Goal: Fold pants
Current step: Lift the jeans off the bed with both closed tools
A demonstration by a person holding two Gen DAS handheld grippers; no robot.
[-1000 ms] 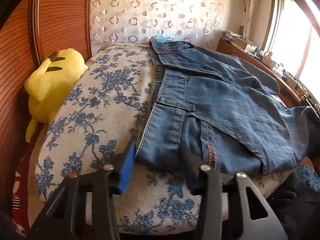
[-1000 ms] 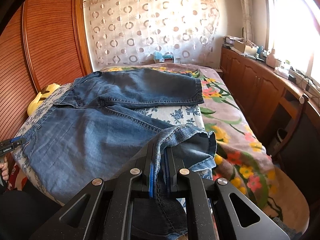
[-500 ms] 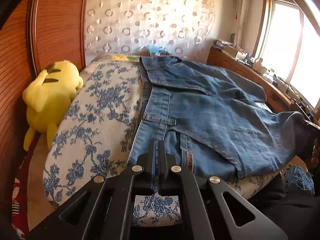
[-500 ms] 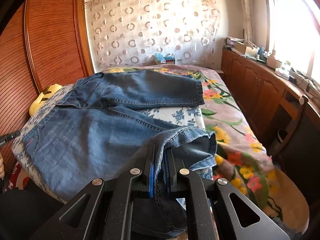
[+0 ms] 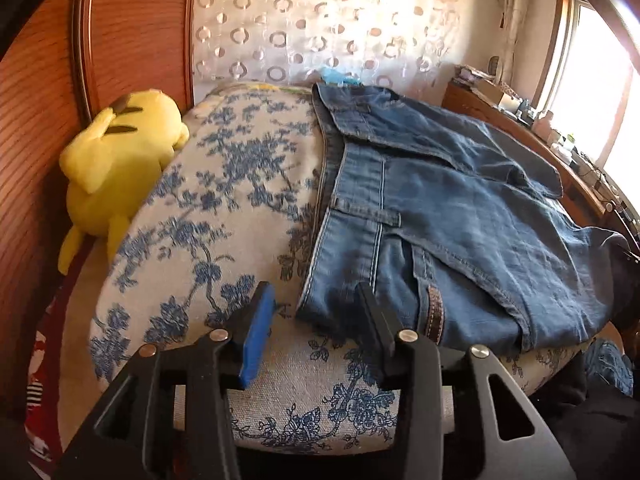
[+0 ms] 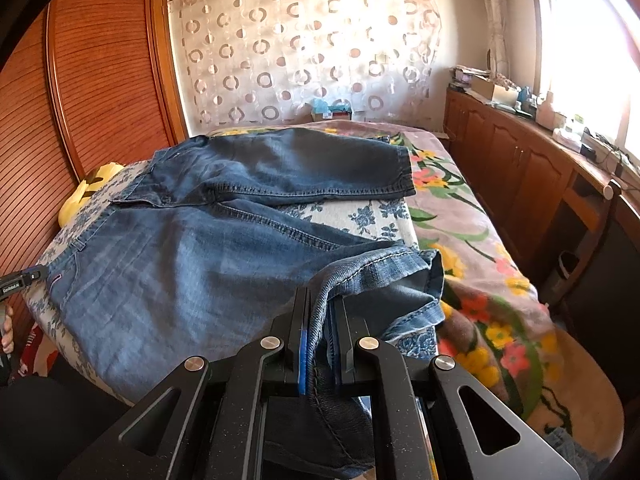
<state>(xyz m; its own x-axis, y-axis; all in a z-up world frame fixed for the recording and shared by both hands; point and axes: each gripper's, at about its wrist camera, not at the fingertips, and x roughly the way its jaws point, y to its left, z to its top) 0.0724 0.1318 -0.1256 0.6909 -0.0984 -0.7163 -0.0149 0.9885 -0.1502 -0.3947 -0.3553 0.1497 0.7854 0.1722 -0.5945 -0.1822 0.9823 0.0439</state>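
Observation:
Blue jeans [image 5: 440,216] lie spread on the bed, waistband toward the left gripper. My left gripper [image 5: 316,312] is open, its fingers either side of the near waistband corner, holding nothing. In the right wrist view the jeans [image 6: 192,264] lie with both legs stretched across the bed. My right gripper [image 6: 320,320] is shut on the hem of the near leg, which is bunched and lifted slightly. The left gripper's tip [image 6: 20,280] shows at the left edge by the waistband.
The bed carries a blue floral cover [image 5: 224,208] and a flowered blanket [image 6: 480,264]. A yellow plush toy [image 5: 116,160] lies by the wooden wardrobe [image 5: 36,120]. A wooden cabinet [image 6: 532,168] with clutter runs along the window side.
The left gripper, shut half a second ago, has opened again around the waistband corner. The right gripper keeps its hold on the leg hem and has barely moved.

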